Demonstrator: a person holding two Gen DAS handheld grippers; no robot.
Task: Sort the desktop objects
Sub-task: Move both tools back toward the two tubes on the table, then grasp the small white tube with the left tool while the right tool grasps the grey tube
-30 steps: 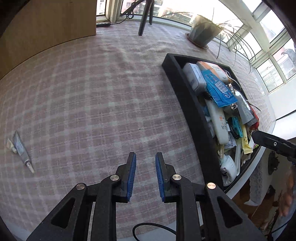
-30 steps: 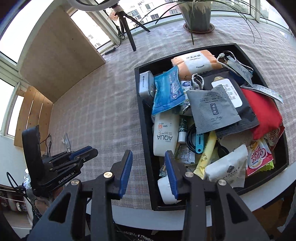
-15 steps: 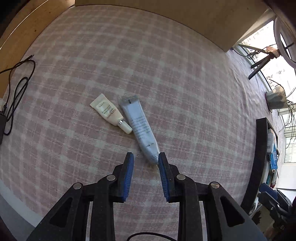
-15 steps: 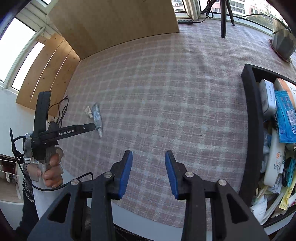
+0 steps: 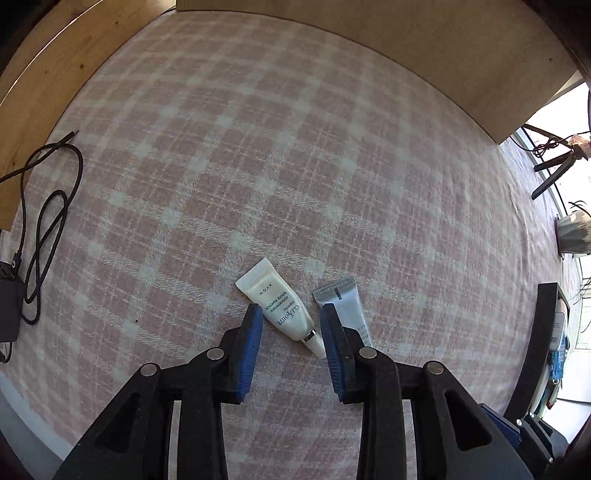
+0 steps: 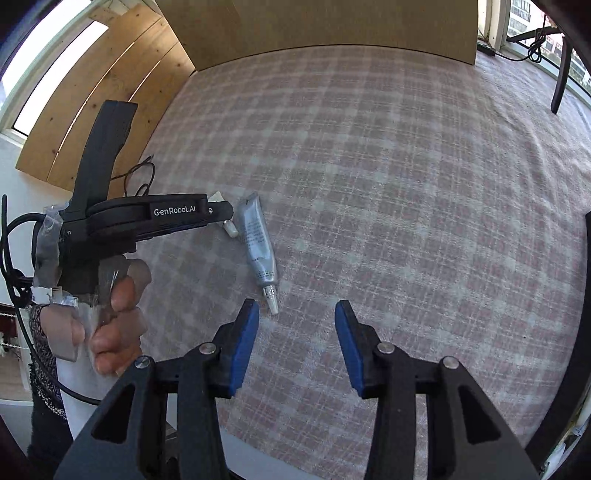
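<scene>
A small white cream tube (image 5: 279, 305) lies on the checked cloth, its cap pointing toward me. My left gripper (image 5: 291, 311) is open with the tube between its fingers, apart from both pads. A grey tube (image 5: 345, 306) lies just right of it, partly behind the right finger. In the right wrist view the grey tube (image 6: 257, 240) lies ahead and left of my right gripper (image 6: 296, 307), which is open and empty. The white tube (image 6: 229, 227) is mostly hidden there behind the left gripper's body (image 6: 147, 218).
A black tray (image 5: 533, 354) full of items sits at the far right. A black cable and adapter (image 5: 40, 225) lie at the table's left edge. A wooden board (image 6: 332, 26) stands at the back. A plant pot (image 5: 572, 234) and tripod leg (image 6: 559, 81) stand by the window.
Both grippers have swung left away from the tray. The left gripper has come down around the white tube. The right gripper has opened wider and neared the grey tube.
</scene>
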